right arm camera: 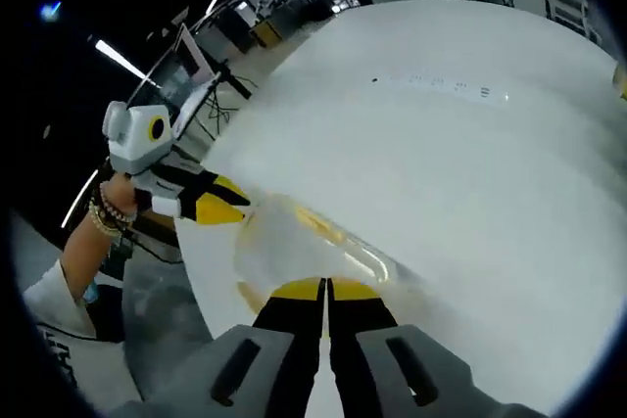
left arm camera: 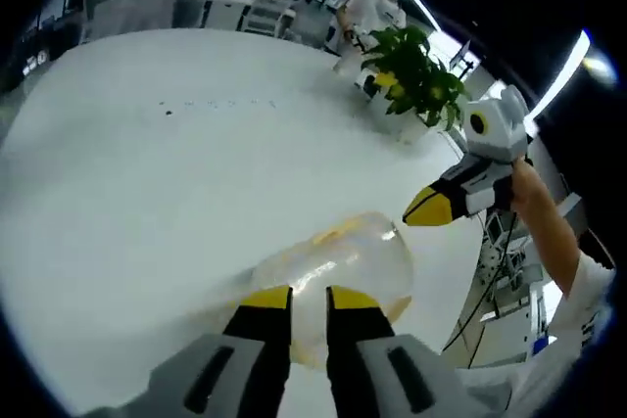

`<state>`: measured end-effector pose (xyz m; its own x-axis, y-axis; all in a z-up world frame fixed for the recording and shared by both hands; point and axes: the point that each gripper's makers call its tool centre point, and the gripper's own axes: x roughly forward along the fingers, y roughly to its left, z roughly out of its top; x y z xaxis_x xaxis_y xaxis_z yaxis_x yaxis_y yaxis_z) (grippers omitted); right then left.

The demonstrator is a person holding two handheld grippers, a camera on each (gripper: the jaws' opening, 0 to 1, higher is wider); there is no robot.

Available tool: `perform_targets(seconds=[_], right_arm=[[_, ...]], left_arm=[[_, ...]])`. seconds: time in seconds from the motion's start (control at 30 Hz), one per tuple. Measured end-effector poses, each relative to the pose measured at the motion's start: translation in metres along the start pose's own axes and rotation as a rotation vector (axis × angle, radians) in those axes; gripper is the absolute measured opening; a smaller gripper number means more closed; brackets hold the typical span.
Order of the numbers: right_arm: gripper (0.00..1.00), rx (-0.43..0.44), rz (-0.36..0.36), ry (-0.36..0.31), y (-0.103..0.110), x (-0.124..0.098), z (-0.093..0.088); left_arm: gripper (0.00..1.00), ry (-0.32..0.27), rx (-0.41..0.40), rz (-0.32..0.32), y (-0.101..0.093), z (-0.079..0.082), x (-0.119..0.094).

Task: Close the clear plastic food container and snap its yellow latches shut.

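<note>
The clear plastic food container [left arm camera: 338,259] lies on the white table [left arm camera: 147,173], with a yellow latch showing faintly at its far side. My left gripper [left arm camera: 310,299] sits just over the container's near edge. Its yellow-tipped jaws stand a narrow gap apart, and I see nothing between them. The right gripper [left arm camera: 416,212], held by a hand, points at the container's right end with its jaws together. In the right gripper view the container [right arm camera: 304,242] lies straight ahead of my right gripper [right arm camera: 324,289], which is shut and empty, while the left gripper [right arm camera: 235,205] touches its far left side.
A potted green plant [left arm camera: 411,75] stands at the table's far right. The table edge [right arm camera: 201,271] runs close to the container. Behind the table are people in white, desks and shelves. A person's sleeve and wrist with bracelets [right arm camera: 103,212] hold the left gripper.
</note>
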<state>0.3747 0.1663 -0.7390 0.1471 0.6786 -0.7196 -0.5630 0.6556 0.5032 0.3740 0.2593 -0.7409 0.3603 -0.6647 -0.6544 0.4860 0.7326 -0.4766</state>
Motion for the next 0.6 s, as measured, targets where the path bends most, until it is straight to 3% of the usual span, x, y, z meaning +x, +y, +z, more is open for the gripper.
perform_targets(seconds=[0.1,0.27,0.5,0.6], right_arm=[[0.00,-0.035,0.006,0.009,0.006,0.009,-0.001],[0.00,-0.080,0.054,0.029,0.012,0.023,0.002],[0.00,-0.137,0.016,0.047,0.007,0.037,0.005],[0.00,-0.112,0.033,0.040,0.008,0.040,0.008]], left_arm=[[0.00,-0.044,-0.004,-0.014,-0.010,-0.001,0.005],[0.00,-0.028,0.013,-0.055,-0.027,-0.015,0.019],[0.00,-0.011,0.019,-0.069,-0.034,-0.025,0.032],[0.00,-0.024,-0.003,-0.099,-0.039,-0.024,0.035]])
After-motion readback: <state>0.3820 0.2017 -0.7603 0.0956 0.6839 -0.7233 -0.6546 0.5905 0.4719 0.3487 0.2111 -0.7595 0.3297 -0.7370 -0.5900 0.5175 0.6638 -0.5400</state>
